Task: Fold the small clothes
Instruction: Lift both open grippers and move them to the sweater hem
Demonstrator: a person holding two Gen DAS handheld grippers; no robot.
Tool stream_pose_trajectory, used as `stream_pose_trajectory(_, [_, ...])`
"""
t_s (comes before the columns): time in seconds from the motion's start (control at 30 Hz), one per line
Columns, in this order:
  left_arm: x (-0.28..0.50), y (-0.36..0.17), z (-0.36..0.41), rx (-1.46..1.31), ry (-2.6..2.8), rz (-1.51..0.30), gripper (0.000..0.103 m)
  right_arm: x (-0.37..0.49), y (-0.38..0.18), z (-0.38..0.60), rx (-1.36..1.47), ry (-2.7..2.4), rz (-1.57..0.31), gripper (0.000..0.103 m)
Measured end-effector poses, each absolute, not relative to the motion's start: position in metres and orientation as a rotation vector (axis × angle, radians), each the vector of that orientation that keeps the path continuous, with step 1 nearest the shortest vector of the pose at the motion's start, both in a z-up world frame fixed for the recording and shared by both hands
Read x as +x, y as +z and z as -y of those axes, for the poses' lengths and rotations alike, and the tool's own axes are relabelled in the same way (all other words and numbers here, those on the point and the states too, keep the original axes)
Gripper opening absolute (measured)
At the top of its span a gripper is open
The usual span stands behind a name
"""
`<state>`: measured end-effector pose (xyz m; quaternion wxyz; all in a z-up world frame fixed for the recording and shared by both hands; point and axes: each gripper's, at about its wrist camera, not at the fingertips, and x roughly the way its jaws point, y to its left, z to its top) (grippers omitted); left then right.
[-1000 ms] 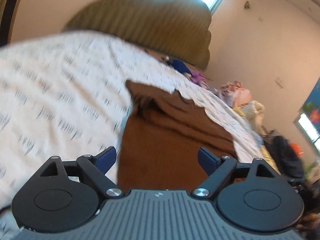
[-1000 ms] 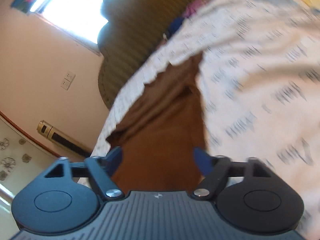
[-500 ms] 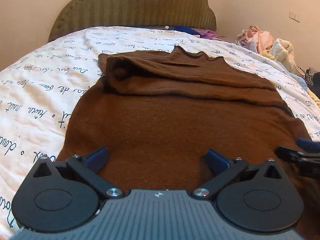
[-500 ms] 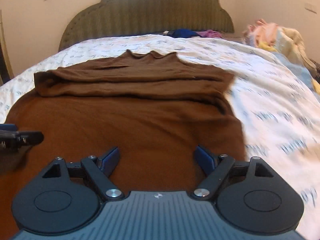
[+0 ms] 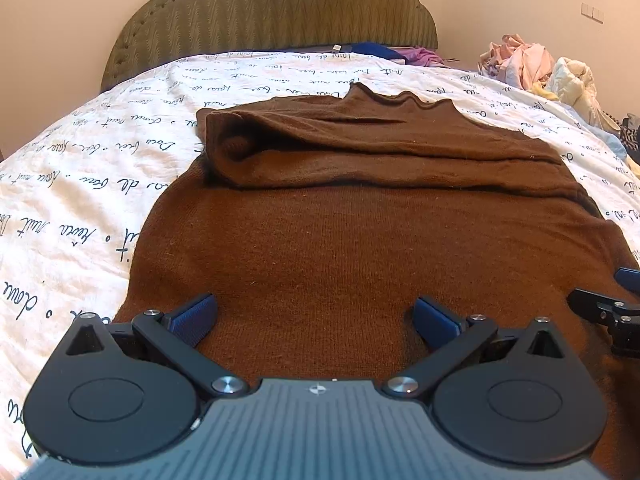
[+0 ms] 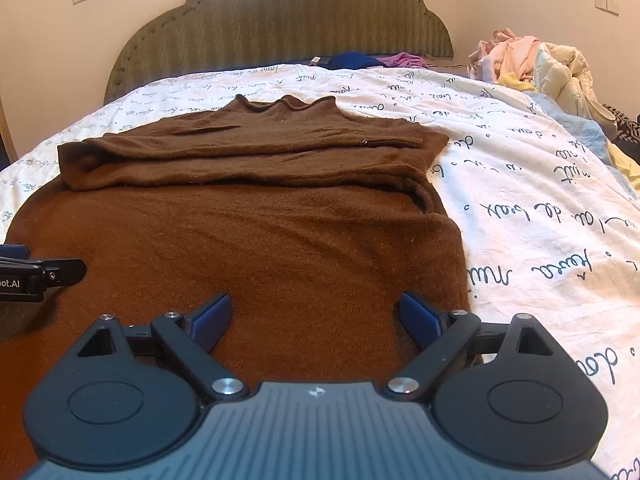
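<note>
sweater: brown knit sweater [image 5: 360,248] lies flat on the bed cover, collar toward the headboard, hem toward me
sleeves: both folded across the chest, forming a thick band [image 6: 240,160] over the upper half
left gripper: my left gripper [image 5: 314,318] sits over the near left part of the hem, jaws wide apart, just been opening; only flat knit shows in the gap, pads not pressing on it
right gripper: my right gripper [image 6: 314,316] sits over the near right part, close to the sweater's right edge; jaws apart, just been opening, nothing pinched
spacing: the two grippers are side by side, each one's tip visible at the edge of the other's view
bed cover: white duvet [image 5: 80,184] with dark script print, sweater roughly centred on it
headboard: olive padded headboard [image 6: 280,24] at the far end
other clothes: pile of pink and cream laundry [image 6: 532,64] at the far right; blue and purple items [image 5: 392,54] by the headboard
</note>
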<state>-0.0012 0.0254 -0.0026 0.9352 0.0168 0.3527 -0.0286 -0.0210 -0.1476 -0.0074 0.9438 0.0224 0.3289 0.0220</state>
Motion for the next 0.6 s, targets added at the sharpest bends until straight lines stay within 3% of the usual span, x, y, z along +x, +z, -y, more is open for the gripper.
stream_pose_trajectory(0.37, [-0.003,-0.001,-0.028,0.032,-0.05,-0.724,0.103,-0.021,-0.007,0.149,0.053,0.052,-0.673,0.093])
stream_pose_trajectory(0.6, [-0.057,0.008,-0.035,0.046,-0.127,-0.755,0.103,-0.049,0.005,0.144,0.084,0.082,-0.693,0.094])
